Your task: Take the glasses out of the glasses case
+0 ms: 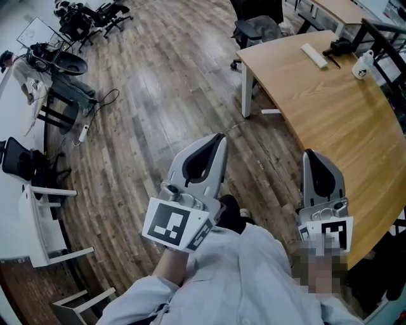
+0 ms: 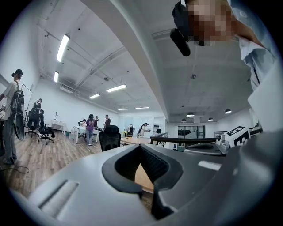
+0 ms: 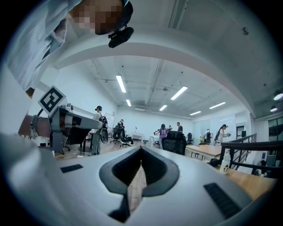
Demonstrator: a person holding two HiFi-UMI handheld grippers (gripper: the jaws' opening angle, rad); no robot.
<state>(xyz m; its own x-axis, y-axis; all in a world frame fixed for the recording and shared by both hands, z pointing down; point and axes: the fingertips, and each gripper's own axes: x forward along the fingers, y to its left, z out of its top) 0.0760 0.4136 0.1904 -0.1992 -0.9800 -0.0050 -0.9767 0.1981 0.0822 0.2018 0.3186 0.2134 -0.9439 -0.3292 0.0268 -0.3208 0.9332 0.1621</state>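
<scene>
No glasses case or glasses show in any view. In the head view my left gripper (image 1: 219,137) is held level over the wooden floor, jaws together and nothing between them. My right gripper (image 1: 308,153) is beside it at the near edge of a curved wooden desk (image 1: 330,120), also shut and empty. The left gripper view looks along the closed left gripper (image 2: 140,146) toward a far desk and a black chair. The right gripper view shows the closed right gripper (image 3: 141,148) pointing across the office.
At the desk's far end lie a white bar-shaped object (image 1: 314,55), a black item (image 1: 342,47) and a white bottle (image 1: 363,65). A black office chair (image 1: 257,25) stands beyond the desk. More chairs (image 1: 89,16) and a white desk (image 1: 13,190) line the left. Several people stand far off.
</scene>
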